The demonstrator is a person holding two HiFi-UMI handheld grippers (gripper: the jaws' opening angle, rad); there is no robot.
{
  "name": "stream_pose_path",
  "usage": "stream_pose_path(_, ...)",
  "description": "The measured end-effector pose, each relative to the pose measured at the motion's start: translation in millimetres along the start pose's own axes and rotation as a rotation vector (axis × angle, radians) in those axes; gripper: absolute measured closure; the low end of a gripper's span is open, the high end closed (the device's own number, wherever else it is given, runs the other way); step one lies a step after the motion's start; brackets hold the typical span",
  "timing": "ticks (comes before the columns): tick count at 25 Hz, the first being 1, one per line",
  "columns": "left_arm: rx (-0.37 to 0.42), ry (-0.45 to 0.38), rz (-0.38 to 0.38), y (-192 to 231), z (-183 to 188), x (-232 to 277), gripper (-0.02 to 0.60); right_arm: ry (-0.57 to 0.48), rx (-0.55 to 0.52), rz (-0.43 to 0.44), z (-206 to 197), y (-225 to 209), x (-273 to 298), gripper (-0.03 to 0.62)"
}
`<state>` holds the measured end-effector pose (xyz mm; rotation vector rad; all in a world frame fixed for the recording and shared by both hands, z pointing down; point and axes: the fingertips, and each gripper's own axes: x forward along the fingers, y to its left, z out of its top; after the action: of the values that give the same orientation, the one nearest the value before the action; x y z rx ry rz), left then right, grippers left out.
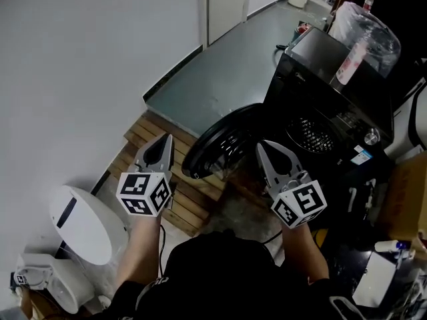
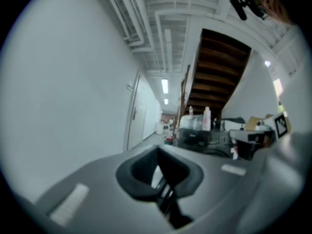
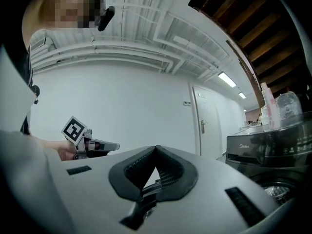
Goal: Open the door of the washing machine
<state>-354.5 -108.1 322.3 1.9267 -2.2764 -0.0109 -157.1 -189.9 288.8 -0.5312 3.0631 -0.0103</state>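
The round black washing machine door (image 1: 220, 142) is opened wide, the left tool (image 1: 165, 141) and right tool (image 1: 262, 147) are held shut and empty, so nothing more seems needed.

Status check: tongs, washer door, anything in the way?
Left tongs shut, empty. Right tongs shut, empty. Washing machine door hangs open. Nothing seen blocking it.
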Motion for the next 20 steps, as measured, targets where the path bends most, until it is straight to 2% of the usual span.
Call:
stream_pose_path(4, 0.005, 0.001, -0.006, 0.1, -1.9, 5.4, 0.574, 0.015, 0.003, -0.017, -6.6, -2.5, -4.2, 0.599)
stream_pose_path(10, 0.012, 0.018, -0.047, -10.0, -8.3, 12.0, 0.574, 0.051, -0.072, -0.012, -13.1, 5.8, -4.6, 0.600)
stream_pose_path(20, 0.014, 0.041, -0.073, -14.9, -17.2, 12.3, 0.574, 0.080, -0.030, -0.027, -26.7, 4.5, -5.4, 0.600)
